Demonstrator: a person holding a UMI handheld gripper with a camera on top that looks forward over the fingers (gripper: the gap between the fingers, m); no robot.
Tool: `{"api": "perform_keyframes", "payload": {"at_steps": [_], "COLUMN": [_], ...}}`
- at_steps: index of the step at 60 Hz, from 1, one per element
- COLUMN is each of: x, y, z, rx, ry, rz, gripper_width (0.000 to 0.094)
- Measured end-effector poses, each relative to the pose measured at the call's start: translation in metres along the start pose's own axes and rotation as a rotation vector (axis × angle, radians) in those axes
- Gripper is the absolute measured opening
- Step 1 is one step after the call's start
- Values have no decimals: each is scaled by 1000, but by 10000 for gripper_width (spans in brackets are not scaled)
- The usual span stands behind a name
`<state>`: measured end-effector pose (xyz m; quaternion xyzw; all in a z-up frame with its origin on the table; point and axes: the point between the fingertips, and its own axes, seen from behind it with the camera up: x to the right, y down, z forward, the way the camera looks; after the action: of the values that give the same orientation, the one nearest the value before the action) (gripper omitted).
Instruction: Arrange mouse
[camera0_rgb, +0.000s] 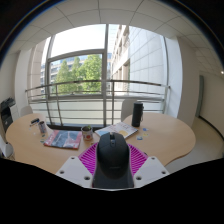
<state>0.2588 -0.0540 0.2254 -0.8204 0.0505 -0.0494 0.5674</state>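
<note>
One dark rounded computer mouse (112, 152) is sitting between the gripper (112, 160) fingers, pads closing on both its sides, lifted near the front edge of the light wooden round table (165, 138); pickup looking done, placing still remaining

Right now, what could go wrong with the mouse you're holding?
The mouse sits between the gripper pads above the round table; if the grip loosens, it could drop. Carried forward, it might bump the cup or the dark speaker just ahead.
</note>
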Motion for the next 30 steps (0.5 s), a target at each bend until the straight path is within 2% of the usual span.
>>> {"api": "perform_keyframes", "payload": {"at_steps": [4,8,14,20,24,30], "x": [21,39,54,61,60,62], "y": [19,65,128,180,197,195], "z": [51,97,134,153,156,154], "rx": [-55,-142,-293,-380,-422,-418], "ry": [26,39,43,33,12,-7], "rz": [11,21,20,1,17,22], "gripper_width": [393,394,396,411,472,597]}}
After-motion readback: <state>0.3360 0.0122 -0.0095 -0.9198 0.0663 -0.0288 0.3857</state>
